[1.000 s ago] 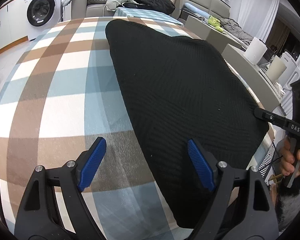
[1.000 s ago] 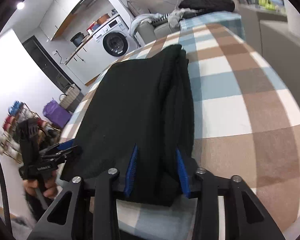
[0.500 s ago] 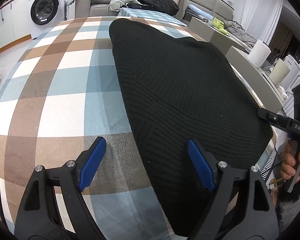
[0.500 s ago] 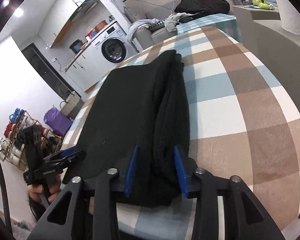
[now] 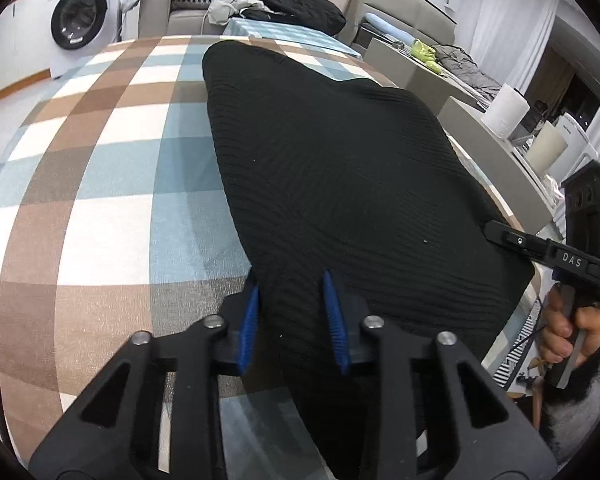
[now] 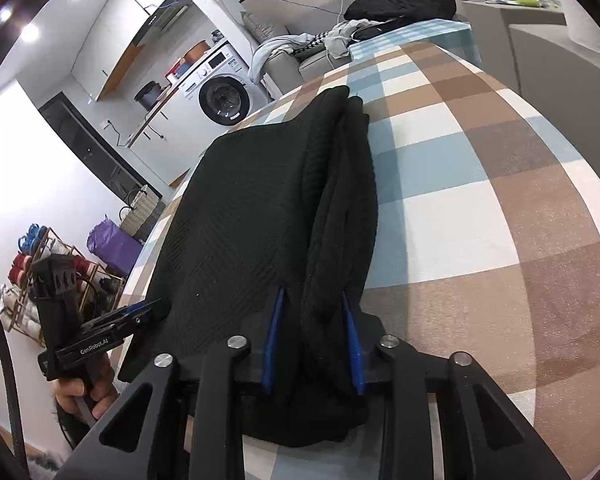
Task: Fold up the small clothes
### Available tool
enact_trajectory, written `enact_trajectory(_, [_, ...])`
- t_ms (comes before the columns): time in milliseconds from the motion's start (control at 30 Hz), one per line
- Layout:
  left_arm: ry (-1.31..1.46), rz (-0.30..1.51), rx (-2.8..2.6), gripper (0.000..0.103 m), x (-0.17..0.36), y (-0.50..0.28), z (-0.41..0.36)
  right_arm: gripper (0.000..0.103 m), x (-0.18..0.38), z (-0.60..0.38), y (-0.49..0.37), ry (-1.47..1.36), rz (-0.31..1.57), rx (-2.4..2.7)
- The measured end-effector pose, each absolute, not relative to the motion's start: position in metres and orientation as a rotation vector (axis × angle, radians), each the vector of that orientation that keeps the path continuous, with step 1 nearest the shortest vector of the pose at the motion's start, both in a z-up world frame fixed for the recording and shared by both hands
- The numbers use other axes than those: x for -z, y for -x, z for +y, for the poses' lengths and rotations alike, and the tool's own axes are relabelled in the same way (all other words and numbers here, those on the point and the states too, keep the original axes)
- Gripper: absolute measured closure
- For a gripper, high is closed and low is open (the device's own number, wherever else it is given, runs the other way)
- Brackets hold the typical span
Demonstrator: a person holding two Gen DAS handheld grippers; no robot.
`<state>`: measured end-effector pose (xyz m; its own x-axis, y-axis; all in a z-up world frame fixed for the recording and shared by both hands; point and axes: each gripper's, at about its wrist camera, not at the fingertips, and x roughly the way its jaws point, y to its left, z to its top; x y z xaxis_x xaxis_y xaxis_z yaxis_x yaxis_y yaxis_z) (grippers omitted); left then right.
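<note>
Both grippers, left and right, have just closed their jaws on the black knit garment; uneven lifting may unravel its stacked layers.

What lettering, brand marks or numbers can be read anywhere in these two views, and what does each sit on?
"DAS": white letters on the black arm of the right tongs, seen in the left wrist view.
"GenRobot.AI": white letters on the black arm of the left tongs, seen in the right wrist view.
Washing machine: its panel markings are too small to read.
Nothing readable on the black knit garment or the checked tablecloth.
</note>
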<state>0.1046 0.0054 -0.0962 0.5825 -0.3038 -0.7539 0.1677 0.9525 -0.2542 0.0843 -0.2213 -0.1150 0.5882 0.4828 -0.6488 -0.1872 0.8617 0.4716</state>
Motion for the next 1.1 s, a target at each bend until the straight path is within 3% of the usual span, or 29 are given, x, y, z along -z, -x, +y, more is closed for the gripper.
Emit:
enact_trajectory(600, [0.164,0.884,0.138,0.080,0.094,-0.161,0.043,0.074,0.118,-0.171,-0.148,-0.304,0.860,-0.360])
enact_trajectory(733, [0.186,0.894,0.133,0.073,0.092,-0.150,0.050,0.061,0.115,-0.180,-0.138,-0.350,0.879,-0.377])
enact_trajectory(967, [0.222,0.934,0.183,0.059,0.094,-0.109,0.049,0.059,0.116,-0.191,-0.096,-0.398,0.891,-0.404])
enact_trajectory(1100, [0.243,0.930,0.209,0.059,0.096,-0.097,0.048,0.060,0.119,-0.187,-0.089,-0.380,0.888,-0.409])
